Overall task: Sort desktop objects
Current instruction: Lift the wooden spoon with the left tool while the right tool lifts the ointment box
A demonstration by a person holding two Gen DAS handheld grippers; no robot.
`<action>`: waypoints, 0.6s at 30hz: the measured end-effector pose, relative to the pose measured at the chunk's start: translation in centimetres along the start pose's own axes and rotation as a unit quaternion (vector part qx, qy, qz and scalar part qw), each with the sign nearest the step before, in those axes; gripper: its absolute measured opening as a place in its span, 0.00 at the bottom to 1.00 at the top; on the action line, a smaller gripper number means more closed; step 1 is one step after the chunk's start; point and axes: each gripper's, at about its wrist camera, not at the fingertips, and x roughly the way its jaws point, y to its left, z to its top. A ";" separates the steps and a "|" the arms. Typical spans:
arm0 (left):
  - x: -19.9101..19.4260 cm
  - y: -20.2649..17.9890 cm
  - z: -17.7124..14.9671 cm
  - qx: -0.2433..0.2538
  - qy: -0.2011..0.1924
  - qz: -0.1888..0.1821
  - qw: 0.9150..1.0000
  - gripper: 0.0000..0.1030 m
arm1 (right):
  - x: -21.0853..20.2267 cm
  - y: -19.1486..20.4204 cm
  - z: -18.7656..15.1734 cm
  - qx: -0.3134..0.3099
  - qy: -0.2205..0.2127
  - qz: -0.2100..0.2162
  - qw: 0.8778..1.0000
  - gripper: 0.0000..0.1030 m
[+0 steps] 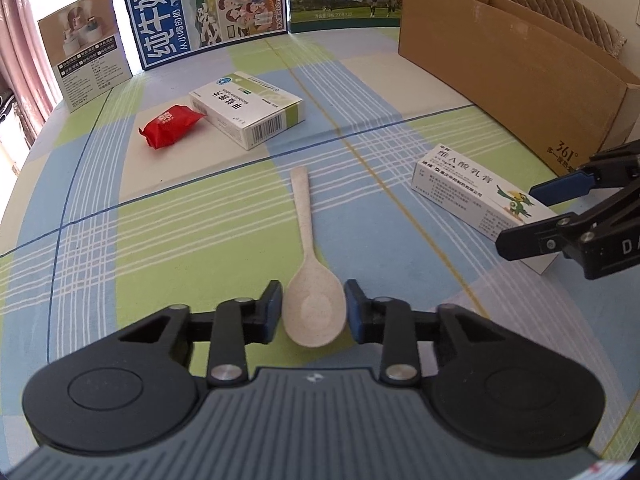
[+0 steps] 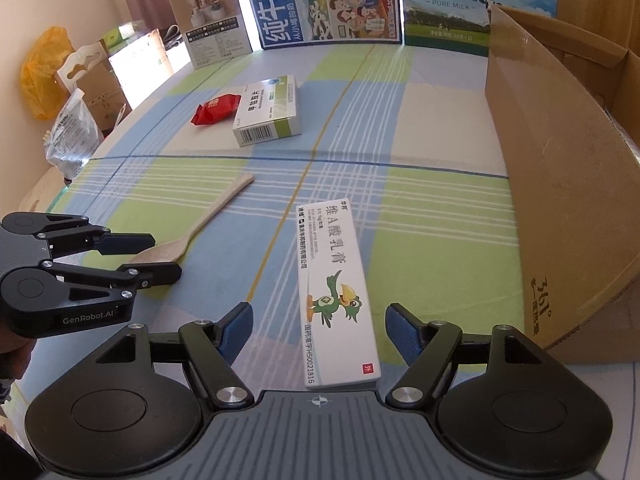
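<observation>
Blue pads line the left tongs (image 1: 314, 308), which sit low over the counter (image 1: 168, 240) with the bowl of a beige spoon (image 1: 310, 280) between them; the pads stand just beside the bowl's edges on either side, narrow but apart from it as far as the left wrist view shows. The spoon lies flat, its handle pointing away toward the far side of the counter. The right tongs (image 2: 320, 330) are spread wide around the near end of a long white ointment box (image 2: 336, 292) with a green bird printed on it; neither pad touches the box, which lies flat on the checked blue, green and white cloth. Just to the right of this box stands an open cardboard box (image 2: 560, 184), its tall side wall facing the tongs. Farther off, near the middle of the counter, a white and green medicine box (image 1: 246, 108) lies flat with a red snack packet (image 1: 170, 126) touching its left side. Along the far edge, milk cartons (image 1: 200, 8) and a small product box (image 1: 84, 48) stand upright.
</observation>
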 end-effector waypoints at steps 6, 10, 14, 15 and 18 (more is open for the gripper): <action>-0.7 -0.2 -0.1 0.000 -0.007 0.002 1.000 0.27 | 0.1 -0.1 -0.1 -0.002 0.001 0.000 1.000 0.69; -1.3 -0.3 -0.2 -0.004 -0.013 0.001 1.000 0.27 | 0.1 -0.1 0.0 -0.002 -0.002 0.001 1.000 0.69; -1.4 -0.2 -0.3 -0.010 -0.010 0.003 1.000 0.27 | 0.4 0.0 -0.1 -0.006 0.001 0.000 1.000 0.69; -1.4 -0.2 -0.4 -0.011 -0.010 0.002 1.000 0.27 | 0.4 0.0 -0.1 -0.007 0.000 0.000 1.000 0.69; -1.7 -0.4 -0.4 -0.009 -0.015 0.005 1.000 0.27 | 0.2 0.1 -0.1 -0.007 -0.005 0.001 1.000 0.69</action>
